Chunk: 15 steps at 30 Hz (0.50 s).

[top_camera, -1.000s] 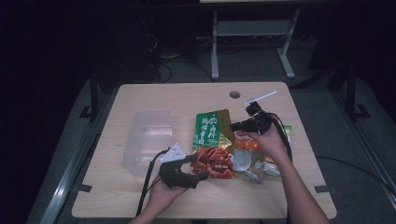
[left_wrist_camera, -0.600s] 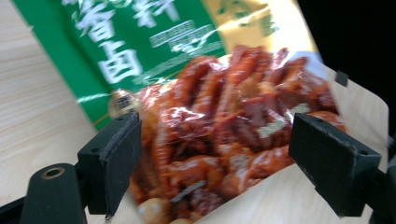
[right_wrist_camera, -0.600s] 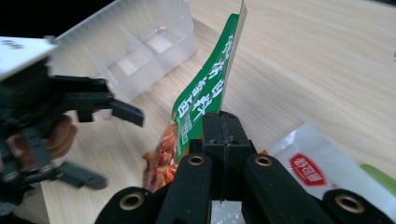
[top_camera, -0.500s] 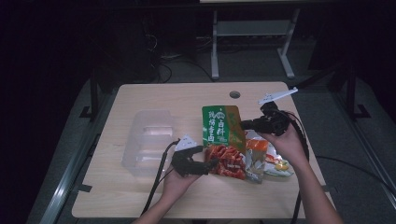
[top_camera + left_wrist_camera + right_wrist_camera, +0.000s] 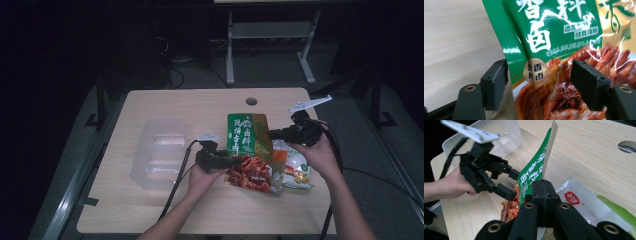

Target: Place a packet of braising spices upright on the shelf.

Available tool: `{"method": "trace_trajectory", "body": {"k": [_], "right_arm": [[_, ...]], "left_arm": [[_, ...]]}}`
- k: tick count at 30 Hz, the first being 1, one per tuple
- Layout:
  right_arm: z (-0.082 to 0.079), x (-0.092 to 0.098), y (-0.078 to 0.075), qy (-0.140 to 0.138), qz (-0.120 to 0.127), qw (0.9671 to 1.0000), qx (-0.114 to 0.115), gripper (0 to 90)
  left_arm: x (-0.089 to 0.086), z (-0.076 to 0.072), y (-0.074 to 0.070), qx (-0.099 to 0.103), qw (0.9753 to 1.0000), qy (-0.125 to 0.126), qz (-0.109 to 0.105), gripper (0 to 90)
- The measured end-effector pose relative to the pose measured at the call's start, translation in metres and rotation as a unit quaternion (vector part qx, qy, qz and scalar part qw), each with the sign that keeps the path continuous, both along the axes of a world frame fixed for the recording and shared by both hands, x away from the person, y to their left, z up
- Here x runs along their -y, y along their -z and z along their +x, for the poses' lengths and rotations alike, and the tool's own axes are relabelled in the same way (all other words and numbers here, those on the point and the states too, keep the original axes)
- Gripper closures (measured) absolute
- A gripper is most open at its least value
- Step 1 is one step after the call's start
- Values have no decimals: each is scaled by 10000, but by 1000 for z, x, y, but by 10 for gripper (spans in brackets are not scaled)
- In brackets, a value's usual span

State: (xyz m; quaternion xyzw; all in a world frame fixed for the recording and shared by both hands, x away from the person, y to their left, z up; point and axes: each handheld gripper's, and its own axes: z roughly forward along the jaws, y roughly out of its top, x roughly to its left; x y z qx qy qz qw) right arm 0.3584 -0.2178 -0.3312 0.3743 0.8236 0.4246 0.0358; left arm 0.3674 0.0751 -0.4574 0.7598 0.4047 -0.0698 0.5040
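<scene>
The right gripper (image 5: 543,195) has its jaws pressed together on the edge of the green pouch (image 5: 248,149), holding it raised off the table (image 5: 175,105) at the pouch's right side. The left gripper (image 5: 539,87) has its jaws apart, one on each side of the pouch's lower left corner, not yet pinching it; in the high view it sits just left of the pouch (image 5: 227,161). The pouch stands tilted on edge between the two grippers. Under and right of it lies a white packet (image 5: 576,202) beside a light green one (image 5: 621,216). A clear tray (image 5: 157,150) rests on the table, left of the left hand (image 5: 202,175).
</scene>
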Motion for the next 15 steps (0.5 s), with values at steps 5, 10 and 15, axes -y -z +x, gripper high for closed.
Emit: {"method": "trace_trajectory", "body": {"k": [5, 10, 15], "right_arm": [[3, 7, 11, 114, -1, 9999, -112, 900], [5, 12, 16, 210, 62, 9995, -231, 900], [6, 19, 24, 219, 224, 9987, -397, 896]], "left_arm": [[-2, 1, -3, 92, 9999, -28, -71, 660], [-2, -10, -8, 443, 9990, -68, 40, 854], [-7, -21, -9, 628, 9978, -195, 10, 874]]}}
